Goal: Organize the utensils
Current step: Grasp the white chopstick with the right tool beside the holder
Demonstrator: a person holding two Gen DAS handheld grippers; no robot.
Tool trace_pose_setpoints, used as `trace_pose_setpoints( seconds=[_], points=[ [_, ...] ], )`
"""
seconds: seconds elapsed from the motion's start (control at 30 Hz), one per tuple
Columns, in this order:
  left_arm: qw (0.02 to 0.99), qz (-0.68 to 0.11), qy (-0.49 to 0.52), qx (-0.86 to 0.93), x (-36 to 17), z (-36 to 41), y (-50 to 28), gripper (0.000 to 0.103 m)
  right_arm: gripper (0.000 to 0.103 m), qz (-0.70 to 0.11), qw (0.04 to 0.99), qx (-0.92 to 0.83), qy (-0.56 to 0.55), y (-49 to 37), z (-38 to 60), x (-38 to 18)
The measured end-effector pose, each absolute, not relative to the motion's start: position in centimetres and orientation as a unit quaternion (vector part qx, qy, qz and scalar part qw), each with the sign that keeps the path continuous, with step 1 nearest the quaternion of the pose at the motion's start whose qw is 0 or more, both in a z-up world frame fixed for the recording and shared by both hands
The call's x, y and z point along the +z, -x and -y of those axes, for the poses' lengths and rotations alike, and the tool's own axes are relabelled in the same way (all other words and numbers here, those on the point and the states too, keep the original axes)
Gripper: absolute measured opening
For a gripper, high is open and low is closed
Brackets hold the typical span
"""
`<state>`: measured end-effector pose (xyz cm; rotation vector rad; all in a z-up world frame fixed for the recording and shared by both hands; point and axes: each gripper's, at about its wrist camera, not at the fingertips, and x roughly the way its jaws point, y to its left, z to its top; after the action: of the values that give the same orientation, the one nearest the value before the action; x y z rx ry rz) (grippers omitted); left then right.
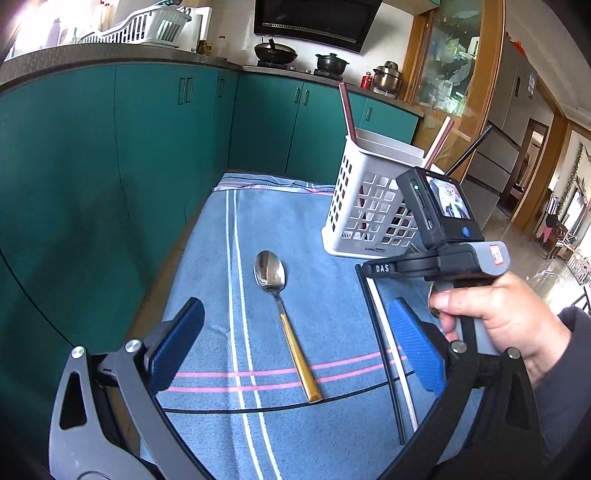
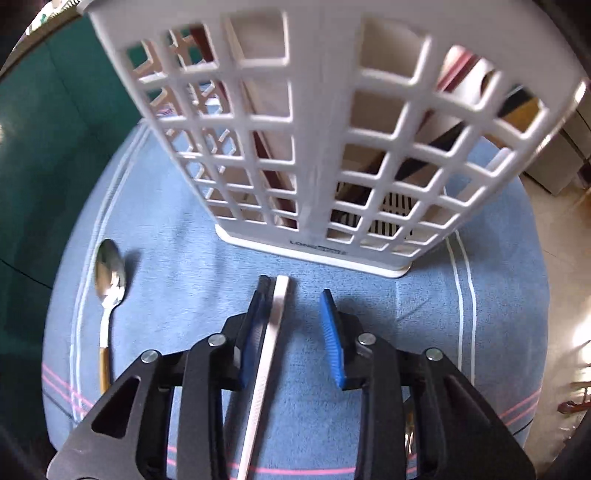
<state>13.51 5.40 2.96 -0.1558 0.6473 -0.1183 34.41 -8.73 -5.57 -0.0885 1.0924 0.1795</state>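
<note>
A white lattice utensil holder (image 1: 371, 199) stands on the blue striped towel (image 1: 325, 288) and holds several chopsticks; it fills the top of the right wrist view (image 2: 317, 147). A metal spoon with a gold handle (image 1: 280, 314) lies on the towel between the fingers of my open left gripper (image 1: 295, 347); it also shows at the left of the right wrist view (image 2: 109, 291). A black and a white chopstick (image 1: 388, 354) lie side by side to its right. My right gripper (image 2: 295, 332) is open around them, the white chopstick (image 2: 269, 350) next to its left pad.
Teal kitchen cabinets (image 1: 147, 129) run along the left and back, with a counter bearing a dish rack (image 1: 147, 27) and pots (image 1: 275, 51). The towel's left edge (image 1: 207, 229) is close to the cabinets. A tiled floor (image 2: 554, 236) lies to the right.
</note>
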Motion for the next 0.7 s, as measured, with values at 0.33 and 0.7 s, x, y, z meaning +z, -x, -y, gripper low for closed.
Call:
trace_pose_setpoints(
  seconds=[0.33, 0.7],
  points=[
    [0.942, -0.323, 0.077, -0.056, 2.6, -5.4, -13.5, 0.099, 0.020, -0.535, 0.840, 0.080, 0.045, -36.4, 8.0, -5.1],
    [0.940, -0.330, 0.072, -0.058, 2.1, -4.5, -14.2, 0.099, 0.020, -0.537, 0.838, 0.080, 0.051, -36.9, 9.1, -5.2]
  ],
)
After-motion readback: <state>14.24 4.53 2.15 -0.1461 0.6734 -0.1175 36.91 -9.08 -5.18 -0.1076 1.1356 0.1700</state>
